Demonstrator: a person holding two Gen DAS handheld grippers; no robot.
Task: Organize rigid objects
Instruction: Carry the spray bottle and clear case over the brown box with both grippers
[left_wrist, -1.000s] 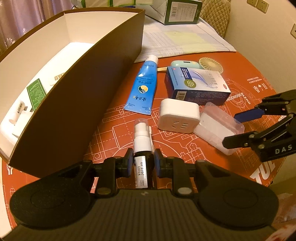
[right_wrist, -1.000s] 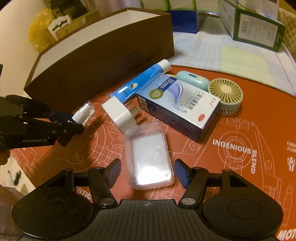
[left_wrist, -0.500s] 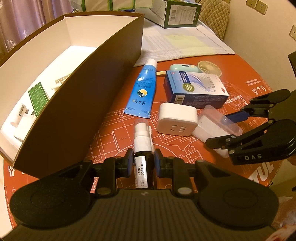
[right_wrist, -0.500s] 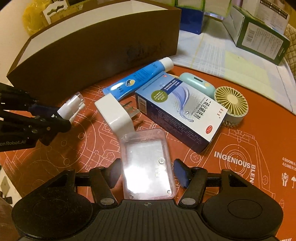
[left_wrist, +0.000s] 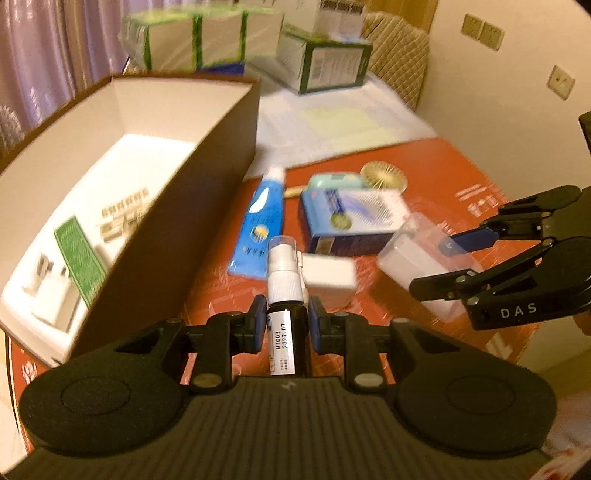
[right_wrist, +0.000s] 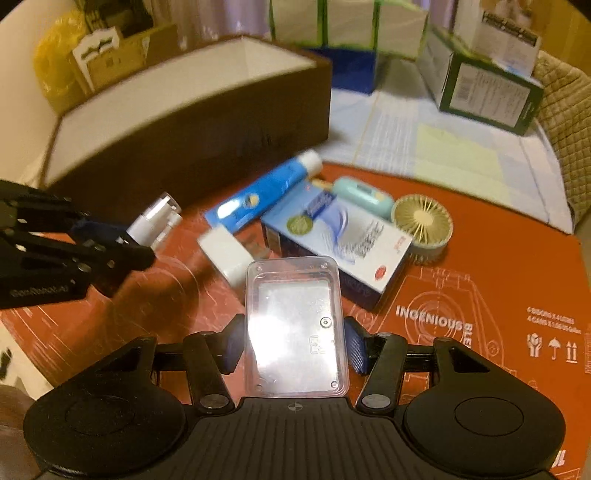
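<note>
The counter (right_wrist: 480, 295) is covered by an orange-red mat printed with white line drawings and lettering; its far part lies under a pale checked cloth (right_wrist: 424, 147). On that cloth stand green-and-white cartons (left_wrist: 325, 62), with a quilted chair back (left_wrist: 399, 77) and a cream wall with switch plates behind them, and a mauve curtain at the far left. A long brown box (left_wrist: 207, 206) with a white inside sits on the counter's left side, already holding small items. Beside it on the mat lie a blue tube (left_wrist: 264, 225), a blue-and-white carton (right_wrist: 336, 240), a mint case, a small round fan (right_wrist: 421, 221) and a white plug adapter (right_wrist: 225, 254). The left tool (left_wrist: 286, 325) is clamped on a dark spray bottle (left_wrist: 284, 288), raised above the mat. The right tool (right_wrist: 295, 347) grips a clear plastic case (right_wrist: 295, 325) by its long sides, also off the mat.
</note>
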